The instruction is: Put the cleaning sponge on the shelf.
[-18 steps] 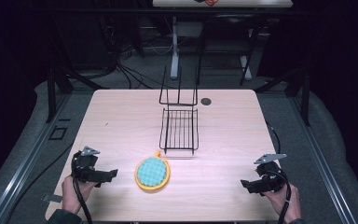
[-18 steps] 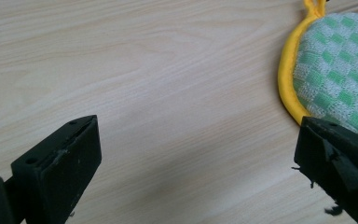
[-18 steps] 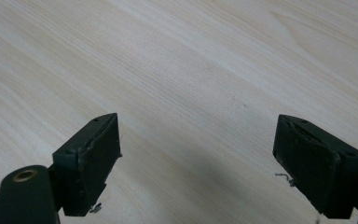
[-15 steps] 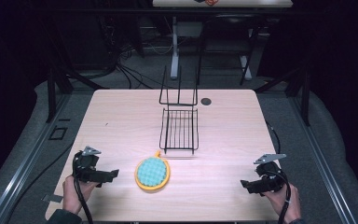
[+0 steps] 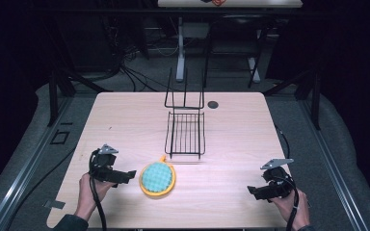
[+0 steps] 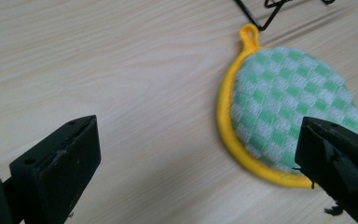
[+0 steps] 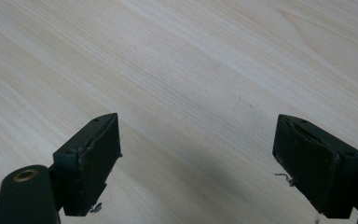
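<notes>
A round pot holder with a green-and-white checked face, a yellow rim and a small yellow loop lies flat on the wooden table, near its front. My left gripper sits just left of it, open, jaws pointing at it. In the left gripper view the pot holder lies ahead on the right, partly behind the right jaw; nothing is between the jaws. My right gripper rests open at the front right, over bare wood.
A black wire rack with an upright back stands at the table's middle, just beyond the pot holder. A small dark round disc lies near the far edge. Dark floor, cables and table legs surround the table.
</notes>
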`<state>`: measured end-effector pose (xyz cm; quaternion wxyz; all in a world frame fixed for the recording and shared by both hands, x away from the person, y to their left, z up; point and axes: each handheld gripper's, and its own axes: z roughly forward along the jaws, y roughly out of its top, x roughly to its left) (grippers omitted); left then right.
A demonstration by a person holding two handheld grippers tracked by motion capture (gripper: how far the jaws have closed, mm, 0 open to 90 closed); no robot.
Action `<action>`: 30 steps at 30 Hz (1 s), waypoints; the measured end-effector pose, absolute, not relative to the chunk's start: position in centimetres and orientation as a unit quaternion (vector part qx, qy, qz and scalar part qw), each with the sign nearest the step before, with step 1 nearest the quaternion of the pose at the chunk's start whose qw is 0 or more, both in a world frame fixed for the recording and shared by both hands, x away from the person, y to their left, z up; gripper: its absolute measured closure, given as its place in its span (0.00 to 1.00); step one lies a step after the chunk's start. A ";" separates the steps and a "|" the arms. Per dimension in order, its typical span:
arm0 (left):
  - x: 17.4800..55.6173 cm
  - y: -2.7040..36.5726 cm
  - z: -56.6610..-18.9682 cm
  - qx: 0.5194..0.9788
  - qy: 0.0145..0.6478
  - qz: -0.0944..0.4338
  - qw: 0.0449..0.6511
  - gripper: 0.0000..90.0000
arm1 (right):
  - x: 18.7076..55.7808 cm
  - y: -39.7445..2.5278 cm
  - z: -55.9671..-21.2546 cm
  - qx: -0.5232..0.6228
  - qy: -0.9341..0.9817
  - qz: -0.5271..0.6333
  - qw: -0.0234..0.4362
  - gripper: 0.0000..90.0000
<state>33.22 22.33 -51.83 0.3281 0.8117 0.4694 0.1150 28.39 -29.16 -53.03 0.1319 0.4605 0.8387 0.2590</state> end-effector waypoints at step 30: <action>36.9 16.0 -53.2 0.849 0.412 0.075 0.321 0.36 | 28.4 -29.2 -53.0 0.460 0.838 0.260 0.133 0.16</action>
